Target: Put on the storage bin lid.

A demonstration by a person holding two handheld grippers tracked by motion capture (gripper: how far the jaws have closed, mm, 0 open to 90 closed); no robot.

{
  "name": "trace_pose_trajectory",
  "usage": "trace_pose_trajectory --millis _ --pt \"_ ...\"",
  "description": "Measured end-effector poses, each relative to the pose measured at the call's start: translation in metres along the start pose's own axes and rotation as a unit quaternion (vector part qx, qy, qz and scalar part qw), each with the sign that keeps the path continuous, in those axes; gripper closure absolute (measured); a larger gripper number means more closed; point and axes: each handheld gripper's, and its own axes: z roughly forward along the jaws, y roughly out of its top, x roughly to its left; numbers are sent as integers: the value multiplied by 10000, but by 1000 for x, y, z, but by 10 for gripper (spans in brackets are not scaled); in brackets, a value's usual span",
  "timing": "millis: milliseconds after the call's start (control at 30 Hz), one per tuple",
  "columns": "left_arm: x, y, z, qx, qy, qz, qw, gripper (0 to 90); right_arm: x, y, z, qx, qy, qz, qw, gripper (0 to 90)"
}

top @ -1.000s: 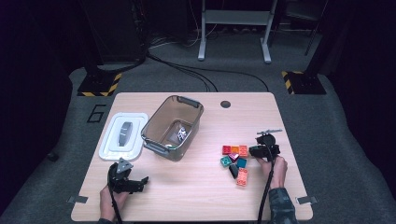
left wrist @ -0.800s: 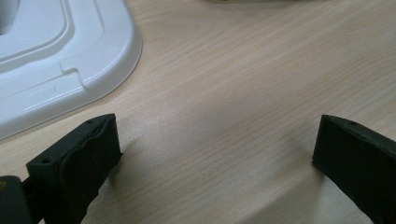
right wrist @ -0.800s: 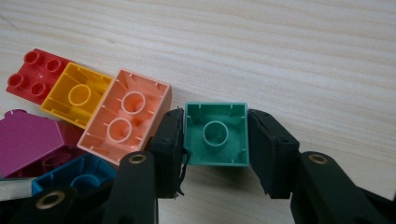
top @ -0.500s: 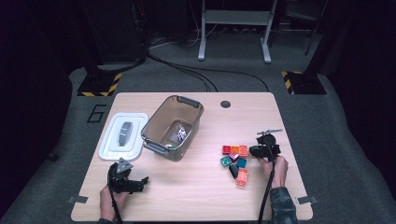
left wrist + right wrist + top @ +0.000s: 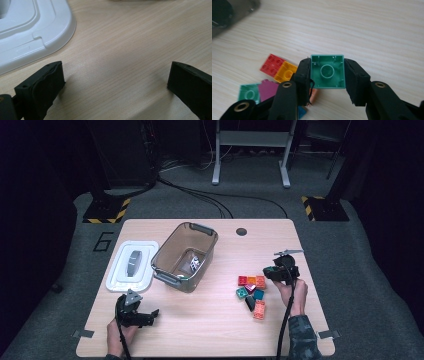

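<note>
Green brick [image 5: 327, 71] sat pinched hollow-side up in my right gripper [image 5: 327, 75], clear of the pile [image 5: 251, 292] at 9 o'clock. My left gripper [image 5: 142, 316] rested with jaws spread, spare.

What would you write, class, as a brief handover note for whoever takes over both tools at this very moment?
Right tool: shut on a green brick, lifted above the table.
Left tool: open, holding nothing, beside the white lid.
Brick pile: on the table beside the right tool.
Bin: open, with something small inside.
Done: green brick grasped.
Left: probably carry it to the bin, then the other bricks.
</note>
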Motion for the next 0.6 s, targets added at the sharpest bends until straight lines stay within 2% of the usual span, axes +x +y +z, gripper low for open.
trace_pose_trajectory --millis 100,167,500,567,600 --pt "0 0 0 1 -3 -3 10000 5 6 7 -4 -57 97 -69 9999 588" --pt "0 0 0 3 -2 -10 10000 5 9 11 -4 -68 255 -90 9996 588" --pt "0 0 0 1 -2 -10 10000 5 24 31 -6 -96 512 -305 9982 588" --pt "0 0 0 4 -1 -9 10000 5 27 35 -6 -128 592 -407 9973 588" --pt "0 0 0 2 -3 -10 10000 5 29 37 -6 -161 619 -378 9972 588"
